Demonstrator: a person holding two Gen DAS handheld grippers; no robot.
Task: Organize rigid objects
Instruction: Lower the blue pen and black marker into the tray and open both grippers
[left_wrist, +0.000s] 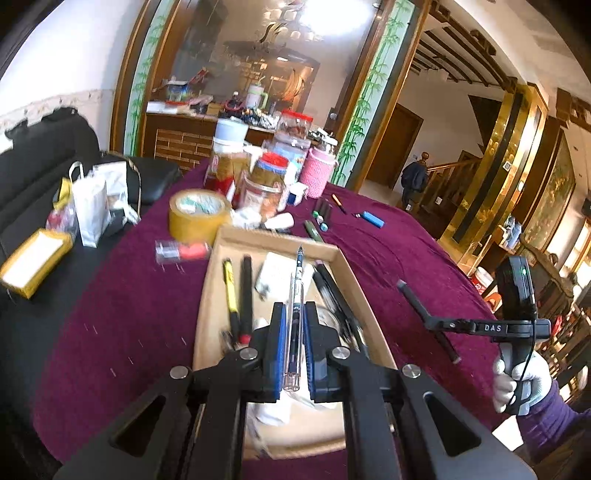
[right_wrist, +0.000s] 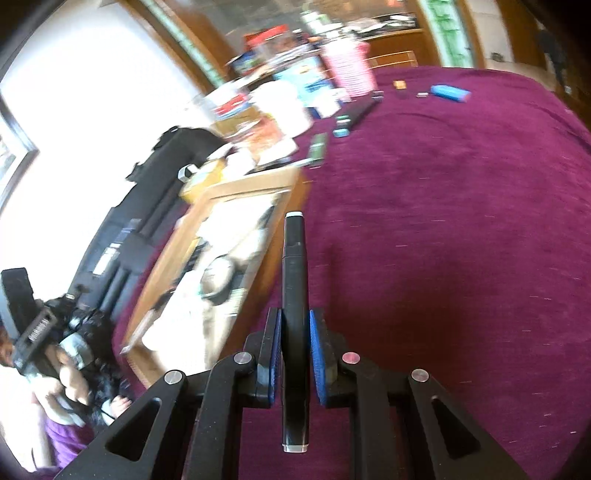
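My left gripper (left_wrist: 294, 314) is shut on a clear-barrelled pen (left_wrist: 296, 295) and holds it over a shallow cardboard box (left_wrist: 354, 280). The box holds a yellow pen (left_wrist: 231, 291), a black pen (left_wrist: 246, 291) and more dark pens at its right side. My right gripper (right_wrist: 295, 325) is shut on a black marker (right_wrist: 294, 295) with pale ends, above the purple cloth, just right of the box (right_wrist: 236, 184). The right gripper with its marker (left_wrist: 417, 299) also shows at the right of the left wrist view.
A purple cloth (right_wrist: 443, 221) covers the table. Jars (left_wrist: 269, 173), a tape roll (left_wrist: 197, 212), a pink-sleeved jar (left_wrist: 317, 171), loose pens (left_wrist: 321, 218) and a blue lighter (left_wrist: 373, 219) lie beyond the box. A black sofa (left_wrist: 44, 147) with bags stands at left.
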